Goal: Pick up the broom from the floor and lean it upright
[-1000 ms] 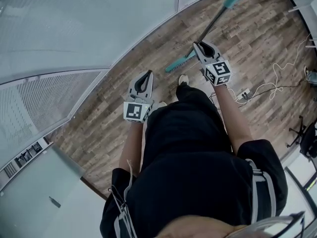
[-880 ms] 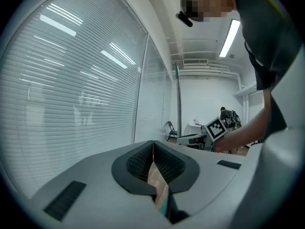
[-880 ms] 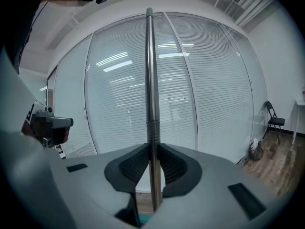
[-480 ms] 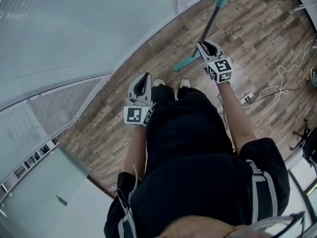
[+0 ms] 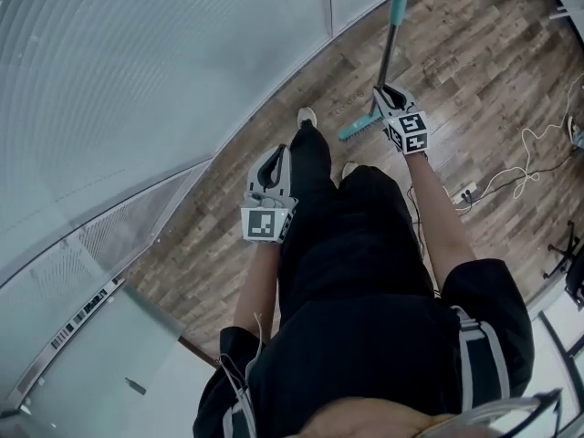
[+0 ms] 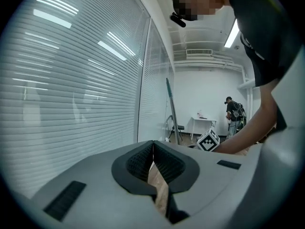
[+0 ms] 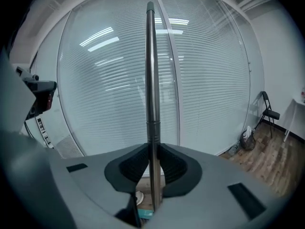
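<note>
The right gripper (image 5: pixel 393 95) pinches the metal pole of the broom (image 5: pixel 390 42) between its two jaws. In the right gripper view the pole (image 7: pixel 151 104) runs straight up from between the black pads (image 7: pixel 135 166) and stands in front of the glass wall with blinds (image 7: pixel 109 80). In the head view the broom is almost upright, on the right side of the scene and near the glass wall (image 5: pixel 164 80). Its teal head (image 5: pixel 359 129) is low, over the wooden floor (image 5: pixel 474 71) and just left of the right gripper. I cannot tell whether the head touches the floor.

The left gripper (image 5: pixel 271 165) is pressed together and holds nothing. It points forward beside the person's left leg, well apart from the broom. In the left gripper view its jaws meet in one line, and the broom (image 6: pixel 172 111) shows far behind them, with the marker cube (image 6: pixel 208 140) of the right gripper to its right.

A white cable (image 5: pixel 538 144) lies on the floor at the right.
</note>
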`<action>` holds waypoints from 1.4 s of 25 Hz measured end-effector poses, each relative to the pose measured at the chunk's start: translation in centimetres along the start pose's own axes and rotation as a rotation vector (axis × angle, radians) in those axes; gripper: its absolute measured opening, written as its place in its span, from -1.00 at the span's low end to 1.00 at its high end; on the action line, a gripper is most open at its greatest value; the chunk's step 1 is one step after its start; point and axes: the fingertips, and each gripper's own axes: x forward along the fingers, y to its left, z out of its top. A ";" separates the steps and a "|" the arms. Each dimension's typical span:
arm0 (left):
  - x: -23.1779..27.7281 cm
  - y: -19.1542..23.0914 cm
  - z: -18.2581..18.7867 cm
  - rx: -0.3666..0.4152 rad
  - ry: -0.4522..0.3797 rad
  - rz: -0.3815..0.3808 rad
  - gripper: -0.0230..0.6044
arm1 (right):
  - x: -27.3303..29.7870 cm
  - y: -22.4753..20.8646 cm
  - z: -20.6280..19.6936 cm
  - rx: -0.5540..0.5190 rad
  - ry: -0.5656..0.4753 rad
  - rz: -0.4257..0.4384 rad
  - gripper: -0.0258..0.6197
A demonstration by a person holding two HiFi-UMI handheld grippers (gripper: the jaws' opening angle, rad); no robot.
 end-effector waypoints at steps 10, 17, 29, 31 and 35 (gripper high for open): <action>11.6 5.3 -5.7 -0.043 0.018 -0.189 -0.87 | 15.2 -4.8 -8.9 0.014 0.099 -0.023 -0.67; 16.8 9.0 -12.7 -0.038 0.028 -0.182 -0.87 | 25.3 -8.3 -16.4 0.015 0.180 -0.001 -0.67; 18.3 10.8 -19.8 -0.073 0.148 -0.217 -0.87 | 35.8 -8.2 -25.2 -0.052 0.362 0.034 -0.66; 18.3 11.3 -20.3 -0.083 0.152 -0.223 -0.87 | 36.9 -8.4 -26.2 -0.045 0.386 0.025 -0.66; 18.4 11.9 -21.2 -0.099 0.154 -0.217 -0.87 | 38.6 -9.5 -26.8 -0.016 0.427 0.009 -0.66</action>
